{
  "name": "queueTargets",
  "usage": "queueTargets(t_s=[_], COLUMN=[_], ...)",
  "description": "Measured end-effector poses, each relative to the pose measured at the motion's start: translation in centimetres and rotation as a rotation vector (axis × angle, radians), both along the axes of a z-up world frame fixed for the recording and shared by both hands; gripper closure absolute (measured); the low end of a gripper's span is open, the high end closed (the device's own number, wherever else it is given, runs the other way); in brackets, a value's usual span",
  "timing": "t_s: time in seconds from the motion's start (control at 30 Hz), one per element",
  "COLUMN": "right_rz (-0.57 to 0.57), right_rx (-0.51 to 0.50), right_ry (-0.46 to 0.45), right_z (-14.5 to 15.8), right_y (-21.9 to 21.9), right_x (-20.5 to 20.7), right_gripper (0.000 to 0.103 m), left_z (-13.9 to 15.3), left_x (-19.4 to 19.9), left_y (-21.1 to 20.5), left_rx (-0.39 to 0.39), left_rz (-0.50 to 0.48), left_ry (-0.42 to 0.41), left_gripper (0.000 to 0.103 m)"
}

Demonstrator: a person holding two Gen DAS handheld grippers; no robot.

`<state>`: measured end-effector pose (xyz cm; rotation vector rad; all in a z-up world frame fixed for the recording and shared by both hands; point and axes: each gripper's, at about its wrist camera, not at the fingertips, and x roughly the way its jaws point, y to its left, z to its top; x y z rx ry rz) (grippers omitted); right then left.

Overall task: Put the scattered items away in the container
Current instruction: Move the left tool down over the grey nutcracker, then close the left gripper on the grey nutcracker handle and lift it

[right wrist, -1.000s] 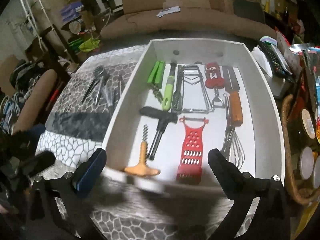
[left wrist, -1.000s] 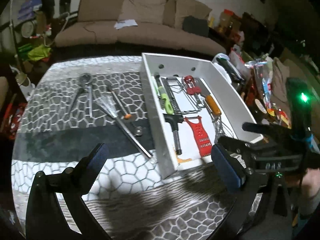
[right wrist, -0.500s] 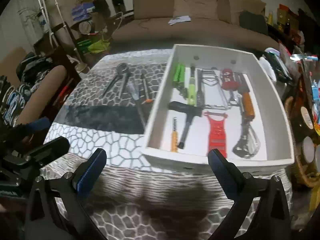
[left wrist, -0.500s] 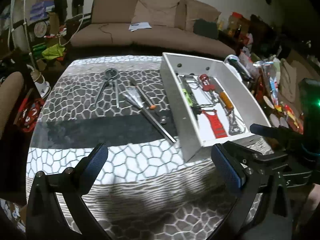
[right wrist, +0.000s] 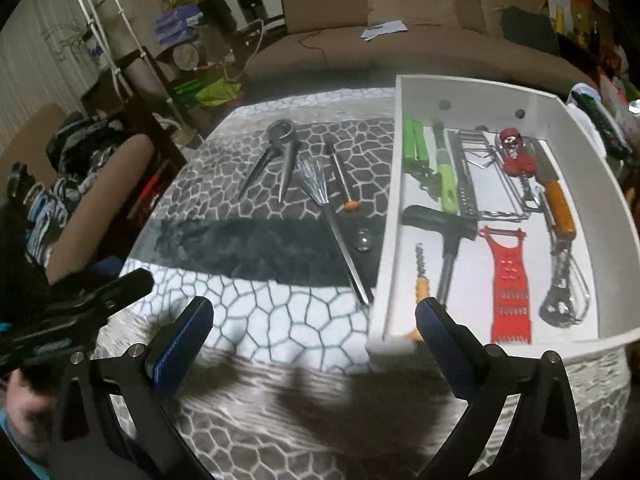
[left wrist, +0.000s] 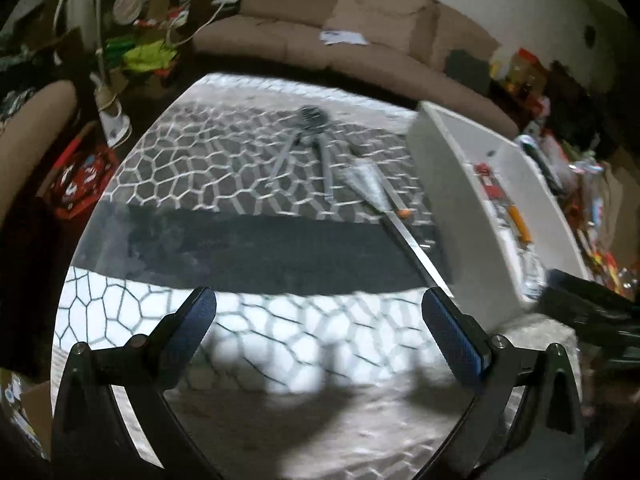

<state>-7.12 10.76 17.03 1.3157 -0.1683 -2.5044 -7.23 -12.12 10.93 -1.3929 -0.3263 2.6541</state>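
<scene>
A white tray [right wrist: 388,208] on the right of the table holds several kitchen tools, among them a red grater [right wrist: 510,276] and a black-handled tool [right wrist: 444,224]. On the patterned cloth left of it lie metal tongs [right wrist: 276,152], a thin whisk [right wrist: 328,208], an orange-tipped skewer [right wrist: 342,176] and a small round metal piece [right wrist: 363,239]. The tongs [left wrist: 308,140] and whisk [left wrist: 384,204] also show in the left wrist view. My right gripper [right wrist: 314,340] is open and empty above the table's near edge. My left gripper [left wrist: 320,336] is open and empty, further left.
A brown sofa [right wrist: 400,12] stands behind the table. Cluttered shelves and bags [right wrist: 184,56] fill the left side. More clutter [left wrist: 580,160] sits to the right of the tray. The left gripper shows at the left edge of the right wrist view [right wrist: 76,312].
Both grippers have pulled back from the tray and swung left, so the loose tools on the cloth come more into view. Nothing was picked up.
</scene>
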Motion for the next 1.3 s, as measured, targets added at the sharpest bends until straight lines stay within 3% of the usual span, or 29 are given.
queueTargets(t_s=[0.27,0.4,0.6,0.83,0.97,1.0,1.03,1.07,1.17,1.3], right_rz=[0.072,0.098,0.124,0.157,0.171,0.172,0.173,0.174,0.167,0.161], right_rx=[0.039,0.033,0.002,-0.052,-0.03,-0.036,-0.048,-0.053,-0.056,-0.067], right_ry=[0.072,0.076,0.118,0.097,0.089,0.081,0.078,0.082,0.081,0.076], right_z=[-1.2,-2.0,-2.0,-2.7,-3.2,-3.4,-3.5,-3.4,-3.2,-3.3], right_y=[-1.0,-1.2,-0.7,-0.1,0.2,0.3,0.5,0.6,1.0,1.3], right_x=[-0.2,-0.6,0.3,0.6,0.7,0.7,0.7,0.7,0.7,0.7], right_gripper=[0.0,0.0,0.0,0.0,0.0,0.0,0.0,0.0,0.0,0.0], left_z=[-3.9,-5.0,-8.2,-11.5,-11.6,-11.6,-11.5,-11.3,-11.0,-9.5], left_x=[-7.9,-12.3,-19.1,-23.1,-24.0,-24.2,-24.1,-24.1,-24.0,-23.1], left_y=[-1.5,0.4,3.9,4.6,5.2,5.4,5.6,5.6,5.3,3.2], left_rx=[0.001,-0.067,-0.239,-0.275,-0.27,-0.27,-0.24,-0.243,-0.214,-0.108], left_rz=[0.047,0.006,-0.025,-0.009,-0.016,-0.021,-0.03,-0.026,-0.049,-0.026], left_ry=[-0.021,0.001,-0.013,-0.062,-0.032,-0.022,-0.007,0.0,-0.017,-0.017], left_gripper=[0.0,0.0,0.0,0.0,0.0,0.009,0.027,0.032,0.034,0.036])
